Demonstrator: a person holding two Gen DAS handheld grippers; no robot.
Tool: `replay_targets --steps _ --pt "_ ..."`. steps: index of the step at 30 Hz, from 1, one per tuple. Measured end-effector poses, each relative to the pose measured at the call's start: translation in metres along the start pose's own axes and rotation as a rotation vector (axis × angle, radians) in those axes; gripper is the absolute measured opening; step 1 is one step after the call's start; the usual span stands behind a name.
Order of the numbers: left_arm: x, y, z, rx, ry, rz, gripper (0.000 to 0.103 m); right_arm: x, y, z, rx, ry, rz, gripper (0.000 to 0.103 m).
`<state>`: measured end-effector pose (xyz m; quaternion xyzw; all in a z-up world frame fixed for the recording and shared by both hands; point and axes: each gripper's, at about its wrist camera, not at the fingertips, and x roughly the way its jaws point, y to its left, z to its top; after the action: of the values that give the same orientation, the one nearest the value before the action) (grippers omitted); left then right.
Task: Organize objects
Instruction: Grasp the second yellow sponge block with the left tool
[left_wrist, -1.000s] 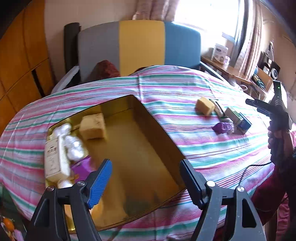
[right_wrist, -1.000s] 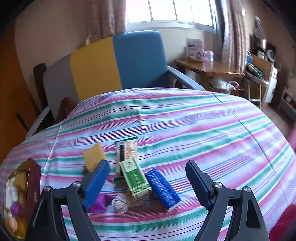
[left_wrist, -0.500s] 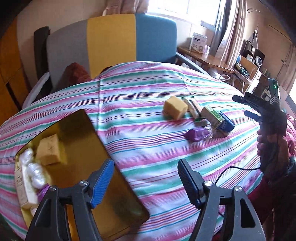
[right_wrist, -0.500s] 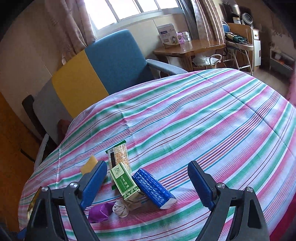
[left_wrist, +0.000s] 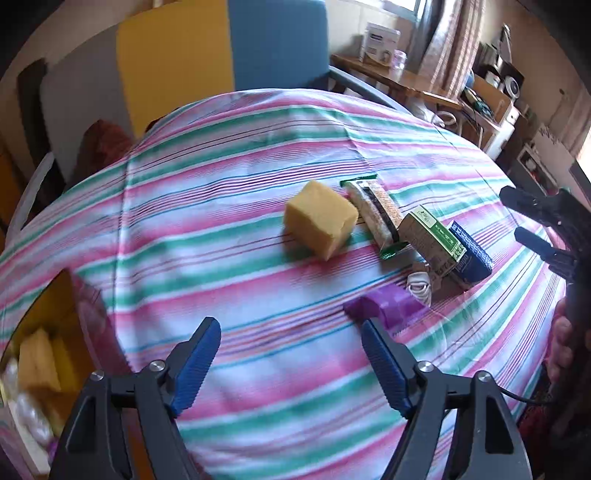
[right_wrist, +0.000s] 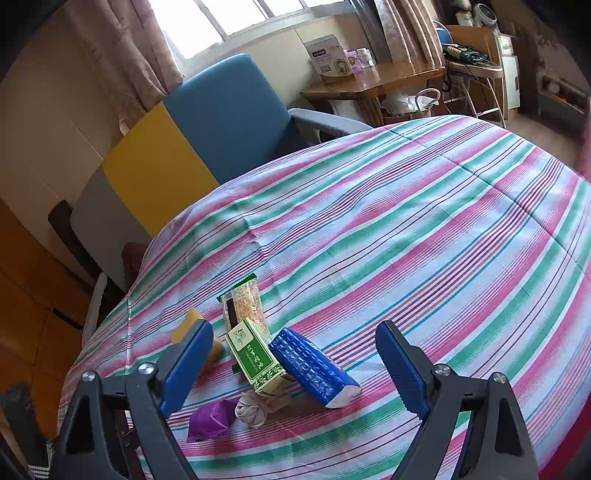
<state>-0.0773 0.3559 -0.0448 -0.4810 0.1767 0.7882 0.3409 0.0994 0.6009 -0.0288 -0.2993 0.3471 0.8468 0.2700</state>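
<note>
Printed matter is present but nowhere sharp enough to read. The green-and-white box bears white characters on its green face and a small green emblem on its white end; neither can be made out. The white carton on the far wooden desk shows a dark blue header band with illegible lettering.

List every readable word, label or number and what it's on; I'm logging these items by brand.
Green box: white characters and a logo on the green face, too blurred to read.
Blue pack: embossed pattern, with lettering in the left view too blurred to read.
Snack bar: no legible print.
White carton on the far desk: dark blue banner text, too small.
Nothing can be quoted with confidence.
</note>
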Motion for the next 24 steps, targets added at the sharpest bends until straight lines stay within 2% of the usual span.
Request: replay_targets --steps 6,9,16,19,21,22,23,24 --pt "0.036 -0.024 0.036 0.15 0.01 0.003 0.083 -0.002 -0.003 0.0 0.024 0.008 0.028 0.091" --pt "0.053 -0.031 0.053 0.223 0.008 0.033 0.084 0.0 -0.007 0.001 0.045 0.016 0.041 0.091" --pt "0.095 -0.03 0.075 0.277 0.051 0.044 0.088 0.004 -0.009 0.003 0.06 0.028 0.056 0.092" --pt "0.106 -0.029 0.081 0.256 0.074 0.039 0.088 0.007 -0.01 0.003 0.065 0.037 0.055 0.092" --pt "0.114 -0.022 0.08 0.197 0.12 -0.004 0.082 0.008 -0.01 0.003 0.062 0.04 0.05 0.092" --pt "0.116 -0.017 0.077 0.159 0.136 -0.021 0.07 0.008 -0.01 0.003 0.058 0.041 0.046 0.092" --pt "0.111 -0.015 0.075 0.139 0.107 -0.02 0.062 0.009 -0.01 0.003 0.055 0.042 0.04 0.092" --pt "0.107 -0.012 0.072 0.116 0.099 -0.005 0.06 0.009 -0.01 0.003 0.053 0.042 0.036 0.092"
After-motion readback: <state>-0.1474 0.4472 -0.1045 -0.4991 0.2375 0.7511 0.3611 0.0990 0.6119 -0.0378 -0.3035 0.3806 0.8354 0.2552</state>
